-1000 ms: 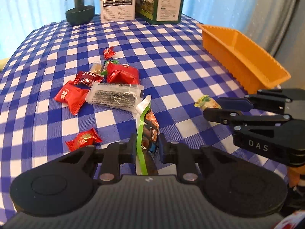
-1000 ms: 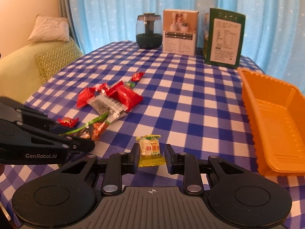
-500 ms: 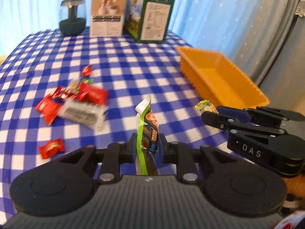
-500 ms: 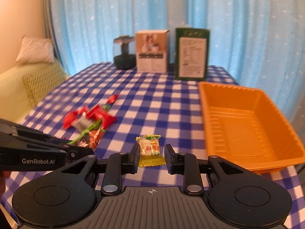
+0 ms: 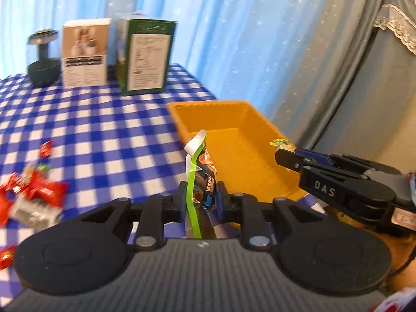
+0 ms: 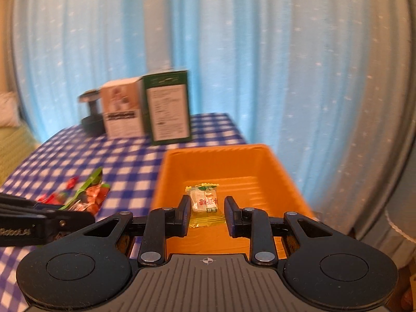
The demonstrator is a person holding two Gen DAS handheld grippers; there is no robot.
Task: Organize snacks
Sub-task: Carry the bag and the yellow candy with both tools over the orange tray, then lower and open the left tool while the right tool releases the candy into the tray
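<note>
Blue curtains hang behind the bench with its blue and white checked cloth. From the left wrist view, the left gripper has its fingers pinching a green and orange snack packet, which stands up between them. A second ago this packet was over the middle of the cloth, next to the pile of red snacks. Now the pile is off to the left, and the orange tray sits right in front. The right gripper has come along too and holds a small yellow candy over the tray's right side.

From the right wrist view, the tray was off to the right before. Now it is straight ahead and below. The right gripper has its fingers nearly together, with the yellow candy held between them over the tray floor. The left gripper is at the left with its packet.

I think both snacks are nearly ready to drop in.
</note>
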